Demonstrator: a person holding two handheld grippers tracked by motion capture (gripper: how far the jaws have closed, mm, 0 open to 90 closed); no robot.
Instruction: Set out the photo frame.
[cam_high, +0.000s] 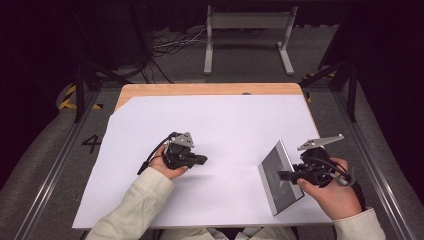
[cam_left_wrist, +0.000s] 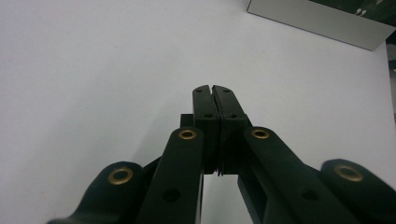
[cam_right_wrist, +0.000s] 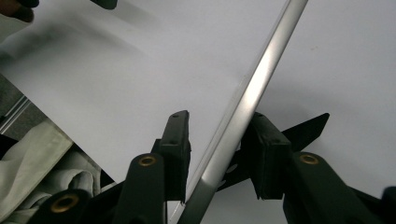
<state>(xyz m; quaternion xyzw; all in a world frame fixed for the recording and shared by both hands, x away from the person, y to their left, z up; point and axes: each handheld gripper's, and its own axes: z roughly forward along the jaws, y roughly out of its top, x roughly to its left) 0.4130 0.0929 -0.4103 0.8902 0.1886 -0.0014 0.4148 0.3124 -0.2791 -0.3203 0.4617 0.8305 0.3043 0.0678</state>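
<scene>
A white sheet is covering most of the wooden desk. Near its right edge, a flat silver-edged box is lying tilted. The right tool is straddling its rim, jaws spread, one side touching. The left tool is resting pressed together, empty.

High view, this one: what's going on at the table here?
A person works at a table covered with white paper, a tool in each hand. The right tool has a flat, silver-edged dark slab tipped up on its edge, the edge passing between its jaws; one pad touches it, the other stands clear. The left tool rests shut and empty on the paper, apart from the slab.
</scene>
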